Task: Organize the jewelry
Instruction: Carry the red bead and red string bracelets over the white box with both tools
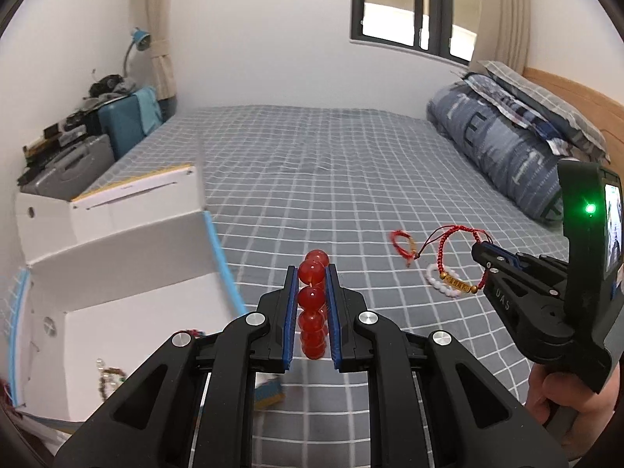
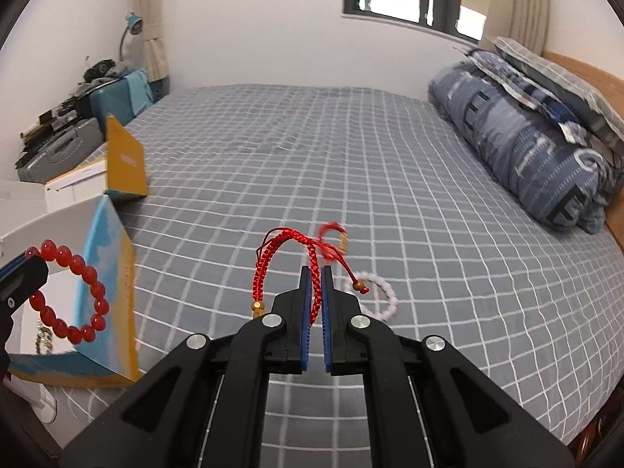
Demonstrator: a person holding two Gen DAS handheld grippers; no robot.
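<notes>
My left gripper (image 1: 311,273) is shut on a red bead bracelet (image 1: 312,304), lifted above the bed beside an open white box (image 1: 117,257). From the right wrist view the same bead bracelet (image 2: 74,292) hangs as a ring from the left gripper's tip in front of the box (image 2: 105,273). My right gripper (image 2: 316,273) is shut on a red braided cord bracelet (image 2: 280,257) with gold beads, held off the sheet; in the left wrist view the cord bracelet (image 1: 452,257) dangles from the right gripper (image 1: 477,251). A white bead bracelet (image 2: 378,292) and a small red cord bracelet (image 2: 333,236) lie on the bed.
The bed (image 1: 312,163) has a grey checked sheet. A rolled blue quilt (image 1: 503,144) and pillow lie at the right. Suitcases and clutter (image 1: 78,144) stand beyond the box at the left. Some jewelry (image 1: 109,378) lies inside the box. A hand (image 1: 561,390) holds the right gripper.
</notes>
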